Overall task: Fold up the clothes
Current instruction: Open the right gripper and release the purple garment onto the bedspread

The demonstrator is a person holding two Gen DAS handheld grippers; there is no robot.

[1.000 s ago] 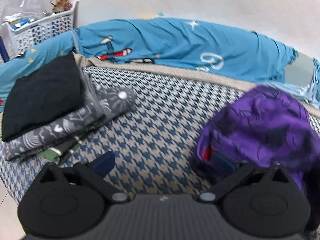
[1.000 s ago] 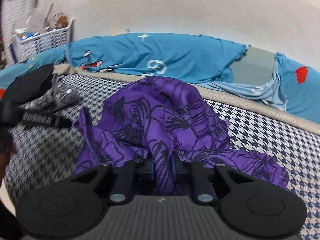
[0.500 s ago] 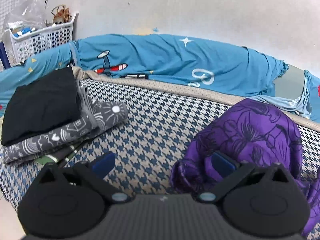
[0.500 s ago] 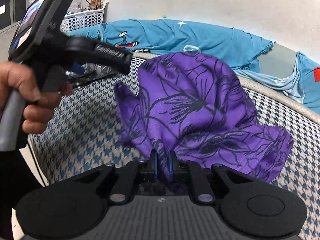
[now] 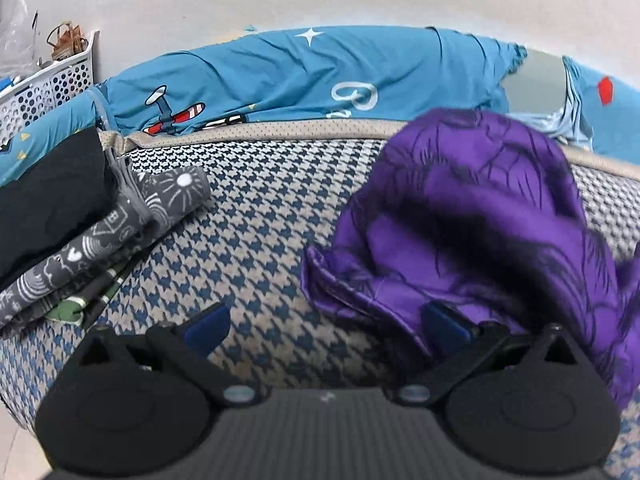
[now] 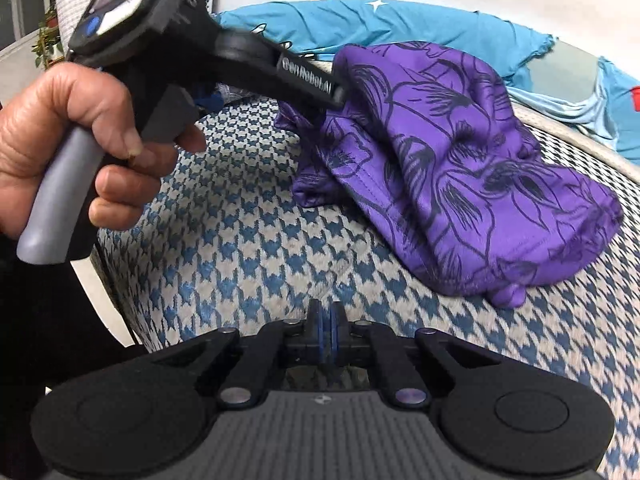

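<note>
Houndstooth-patterned bed surface [image 5: 260, 216], blue and beige, bearing all items; blue printed bedding [image 5: 288, 76] heaped along its far edge by the wall; purple floral garment [image 6: 460, 160], crumpled in a mound on the right part of the surface; stack of folded clothes [image 5: 76, 216] at the left, black piece on top, grey patterned piece beneath; white perforated basket [image 5: 44, 88] at far left; left gripper [image 5: 326, 326], held by a hand [image 6: 68, 140], jaws spread wide, one blue pad at the garment's near hem, clamping nothing; right gripper [image 6: 326, 330], pads pressed together, empty, apart from the garment.
</note>
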